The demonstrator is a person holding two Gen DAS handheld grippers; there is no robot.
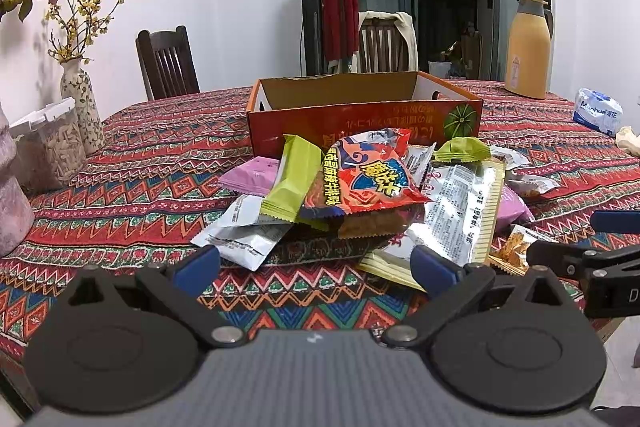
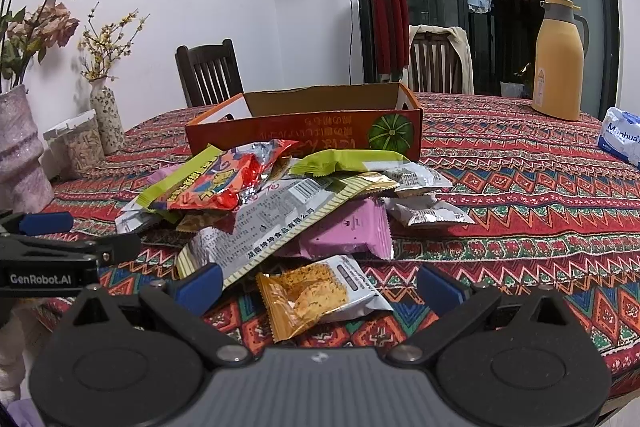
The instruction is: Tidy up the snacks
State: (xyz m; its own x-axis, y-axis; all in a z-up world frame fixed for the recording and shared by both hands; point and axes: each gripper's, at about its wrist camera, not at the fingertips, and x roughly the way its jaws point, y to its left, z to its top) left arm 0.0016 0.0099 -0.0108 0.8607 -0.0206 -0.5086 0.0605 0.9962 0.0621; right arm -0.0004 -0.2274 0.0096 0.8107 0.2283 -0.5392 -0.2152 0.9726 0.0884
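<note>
Snacks heaped in a loose pile on the patterned tablecloth (image 1: 132,163), straight ahead of both claws. Left claw (image 1: 316,269) spread wide, nothing between its blue fingertips (image 1: 198,267); it sits low at the near table edge. Just beyond its tips: a silver packet (image 1: 240,231) ahead-left, a lime-green wrapper (image 1: 290,183) lying over it, and a red bag (image 1: 370,175) on top of the heap, dead ahead. A large silver-and-cream packet (image 1: 466,207) lies ahead-right, its near corner close to the right fingertip. Behind the heap, farther out, an orange cardboard box (image 1: 360,115) stands open-topped, touching the back of the pile.

Right claw (image 2: 320,285) also spread wide and holding nothing. An orange-and-white cracker packet (image 2: 316,293) lies between its fingers, nearest of all; contact with either fingertip cannot be told. Past it a pink packet (image 2: 352,229), partly under the large silver-and-cream packet (image 2: 276,223), which runs ahead-left. The red bag (image 2: 224,183) sits farther ahead-left; small silver packets (image 2: 428,213) ahead-right. The box (image 2: 304,133) lies beyond the heap.

The left claw shows at the left edge of the right wrist view, beside the right one and apart from it.

Far ahead-right, a yellow flask (image 2: 560,67) and a tissue pack (image 2: 622,141); far ahead-left, vases with flowers (image 2: 106,115) and a lidded jar (image 2: 78,147).
</note>
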